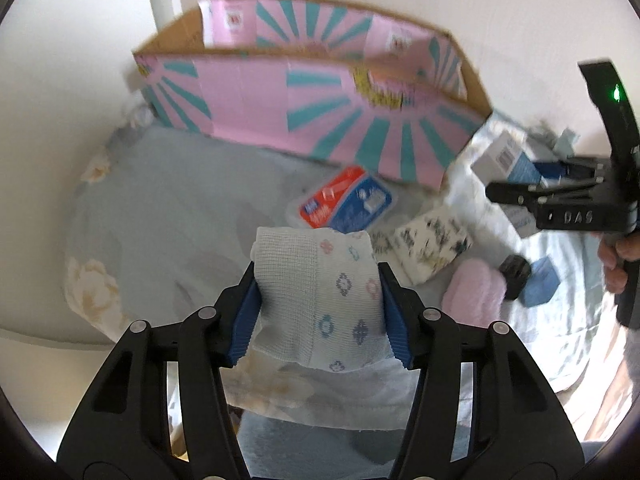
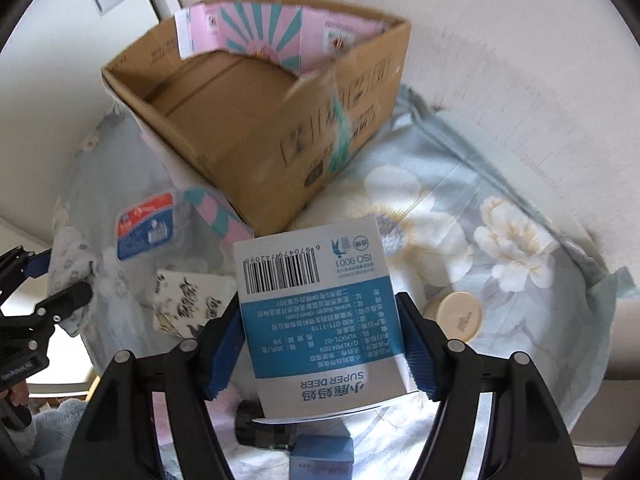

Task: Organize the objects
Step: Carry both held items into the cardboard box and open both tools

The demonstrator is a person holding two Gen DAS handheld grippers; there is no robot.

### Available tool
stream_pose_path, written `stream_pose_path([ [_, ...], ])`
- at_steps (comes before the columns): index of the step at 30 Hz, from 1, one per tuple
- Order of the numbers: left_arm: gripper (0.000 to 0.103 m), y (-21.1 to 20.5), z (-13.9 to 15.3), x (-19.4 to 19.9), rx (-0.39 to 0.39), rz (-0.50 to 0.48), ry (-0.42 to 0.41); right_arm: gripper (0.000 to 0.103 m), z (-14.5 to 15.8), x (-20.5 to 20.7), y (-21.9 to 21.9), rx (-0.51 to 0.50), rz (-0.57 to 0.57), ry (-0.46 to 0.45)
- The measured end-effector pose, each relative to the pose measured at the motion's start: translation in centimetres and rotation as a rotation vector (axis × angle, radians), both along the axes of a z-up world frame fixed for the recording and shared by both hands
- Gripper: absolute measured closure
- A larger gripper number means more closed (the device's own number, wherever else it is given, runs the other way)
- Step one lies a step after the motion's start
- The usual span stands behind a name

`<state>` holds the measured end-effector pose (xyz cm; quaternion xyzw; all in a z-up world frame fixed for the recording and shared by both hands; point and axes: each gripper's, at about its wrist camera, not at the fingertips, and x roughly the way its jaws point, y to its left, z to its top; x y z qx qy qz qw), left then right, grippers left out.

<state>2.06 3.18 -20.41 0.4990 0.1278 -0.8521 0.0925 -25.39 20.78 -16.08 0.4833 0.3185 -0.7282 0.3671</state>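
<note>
My left gripper (image 1: 318, 276) is shut on a folded white cloth with small coloured patterns (image 1: 320, 292), held above the bed. My right gripper (image 2: 320, 304) is shut on a white and blue "Super Deer" box (image 2: 316, 312), raised in front of the open cardboard box (image 2: 256, 120). That cardboard box, pink and teal on its flaps (image 1: 304, 116), stands at the back of the bed; what I see of its inside is bare. The right gripper with its box also shows in the left wrist view (image 1: 520, 188), at the right.
On the floral bedspread (image 2: 480, 224) lie a red and blue tissue pack (image 1: 346, 200), a black-and-white printed pack (image 1: 432, 248), a pink fuzzy item (image 1: 474, 292), a small blue box (image 1: 542, 286), a black object (image 1: 516, 272) and a beige round lid (image 2: 458, 316). White walls stand behind.
</note>
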Motion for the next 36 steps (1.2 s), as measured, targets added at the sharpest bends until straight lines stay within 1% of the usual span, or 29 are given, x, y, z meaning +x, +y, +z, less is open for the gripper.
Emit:
stream_pose_path([
  [4,0.052,-1.9,2.5,-0.6,-0.007,-0.006,0.044,0.036,2.1,0.7,0.6,-0.034,-0.036,0.000],
  [7,0.052,-3.1,4.6,-1.5,-0.005,-0.025,0.072,0.036,4.5,0.9,1.6,-0.049,-0.085,0.013],
  [8,0.052,-3.5,5.3,-2.0,0.000,-0.034,0.085,0.036,4.6,1.1,0.4,-0.056,-0.102,0.017],
  [11,0.052,-4.9,7.1,-3.1,-0.003,-0.058,0.118,0.036,7.0,0.5,0.9,-0.090,-0.158,0.030],
  [13,0.052,-5.8,8.5,-4.3,-0.012,-0.082,0.141,0.036,7.4,0.1,0.3,-0.106,-0.197,0.047],
  [14,0.052,-6.2,9.1,-4.7,-0.012,-0.087,0.150,0.036,8.0,-0.3,-0.5,-0.113,-0.207,0.055],
  [16,0.052,-7.2,10.2,-6.0,-0.005,-0.104,0.169,0.036,9.7,0.0,-0.7,-0.140,-0.224,0.076],
  [17,0.052,-7.6,10.6,-6.5,-0.004,-0.100,0.175,0.036,10.6,0.0,-0.9,-0.148,-0.235,0.084],
  [21,0.052,-9.6,12.2,-9.2,-0.025,-0.142,0.195,0.036,13.6,-0.3,-2.2,-0.177,-0.272,0.127],
  [23,0.052,-10.8,12.8,-10.6,-0.026,-0.153,0.202,0.036,14.5,-0.8,-3.4,-0.188,-0.287,0.139],
  [26,0.052,-12.3,13.3,-12.8,-0.028,-0.165,0.202,0.036,15.6,-1.5,-5.1,-0.214,-0.314,0.143],
  [27,0.052,-12.8,13.3,-13.5,-0.028,-0.140,0.200,0.036,15.8,-1.8,-5.7,-0.225,-0.323,0.139],
  [29,0.052,-13.7,13.1,-15.1,-0.029,-0.140,0.189,0.036,16.0,-2.4,-7.1,-0.240,-0.336,0.132],
  [31,0.051,-14.5,12.6,-16.6,-0.052,-0.156,0.173,0.036,15.8,-2.9,-8.5,-0.249,-0.349,0.126],
  [33,0.051,-15.0,12.1,-17.8,-0.064,-0.148,0.162,0.036,15.4,-3.6,-10.0,-0.253,-0.361,0.103],
  [34,0.051,-15.4,11.7,-18.4,-0.069,-0.139,0.155,0.036,15.2,-3.9,-10.5,-0.258,-0.364,0.095],
  [36,0.051,-15.9,10.8,-19.4,-0.071,-0.151,0.137,0.036,14.5,-4.4,-11.7,-0.260,-0.367,0.091],
])
